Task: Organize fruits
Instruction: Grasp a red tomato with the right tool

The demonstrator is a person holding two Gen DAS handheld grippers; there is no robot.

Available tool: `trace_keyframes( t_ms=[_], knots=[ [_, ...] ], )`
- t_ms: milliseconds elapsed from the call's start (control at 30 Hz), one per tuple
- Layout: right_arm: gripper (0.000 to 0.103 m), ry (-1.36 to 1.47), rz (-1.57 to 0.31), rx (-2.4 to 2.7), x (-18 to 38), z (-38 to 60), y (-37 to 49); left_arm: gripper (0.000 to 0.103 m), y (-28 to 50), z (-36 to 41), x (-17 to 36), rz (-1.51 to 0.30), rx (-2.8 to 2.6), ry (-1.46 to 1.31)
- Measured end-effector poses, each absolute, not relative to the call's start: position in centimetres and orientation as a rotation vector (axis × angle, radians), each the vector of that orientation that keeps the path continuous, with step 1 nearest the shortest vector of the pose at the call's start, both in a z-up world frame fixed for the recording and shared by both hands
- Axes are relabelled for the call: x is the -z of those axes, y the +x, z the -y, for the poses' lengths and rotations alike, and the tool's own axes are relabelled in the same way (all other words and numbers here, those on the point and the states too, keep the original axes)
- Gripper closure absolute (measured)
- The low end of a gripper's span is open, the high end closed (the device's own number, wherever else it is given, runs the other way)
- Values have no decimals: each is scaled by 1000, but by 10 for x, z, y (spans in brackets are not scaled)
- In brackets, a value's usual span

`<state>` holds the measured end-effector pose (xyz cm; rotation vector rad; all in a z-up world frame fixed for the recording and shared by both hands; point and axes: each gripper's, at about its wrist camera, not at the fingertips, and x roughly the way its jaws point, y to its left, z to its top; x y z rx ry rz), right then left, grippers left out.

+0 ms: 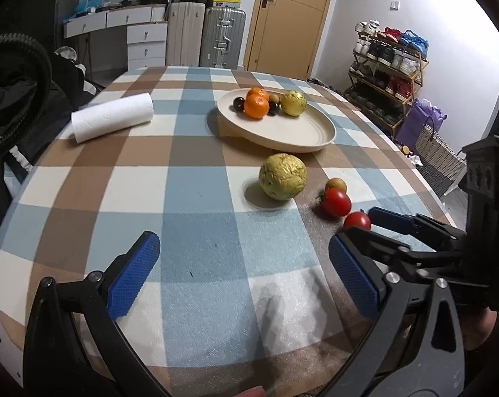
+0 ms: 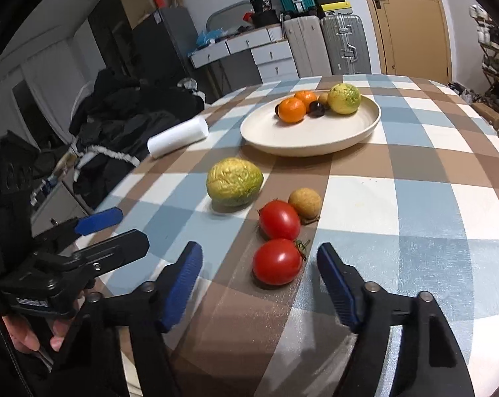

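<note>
A cream plate (image 1: 282, 135) (image 2: 309, 139) at the back of the checked table holds two oranges (image 1: 256, 106), small dark fruits and a yellow-green fruit (image 1: 293, 103). On the cloth in front of it lie a wrinkled yellow-green fruit (image 1: 282, 180) (image 2: 234, 182), a small brown fruit (image 2: 305, 202) and two tomatoes. The near tomato (image 2: 277, 261) (image 1: 357, 221) sits between the tips of my open right gripper (image 2: 260, 249) (image 1: 362, 223), untouched. The far tomato (image 2: 279, 220) is just beyond. My left gripper (image 1: 246, 268) (image 2: 117, 230) hangs open and empty over bare cloth, left of the fruits.
A white paper roll (image 1: 112, 117) (image 2: 178, 135) lies on the table's left side. Dark clothes (image 2: 126, 115) pile up beyond the left edge. Suitcases (image 1: 223, 36) and a shoe rack (image 1: 388, 66) stand behind the table.
</note>
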<state>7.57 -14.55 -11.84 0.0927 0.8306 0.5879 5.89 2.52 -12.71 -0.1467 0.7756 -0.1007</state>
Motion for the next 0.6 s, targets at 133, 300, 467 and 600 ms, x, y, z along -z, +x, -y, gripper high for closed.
trace_keyframes(
  t_ms=[133,300,467,600],
  knots=[
    [62,77,-833,-563,121,145,76,1,60,-25,129,-777,109,-152],
    [72,88,-837,-554,123,150,79,1,66,-27,134,-796,107,-162],
    [72,88,-812,-559,121,152,75,1,73,-30,137,-810,95,-173],
    [72,106,-779,-554,114,160,73,1,80,-29,137,-817,96,-174]
  ],
)
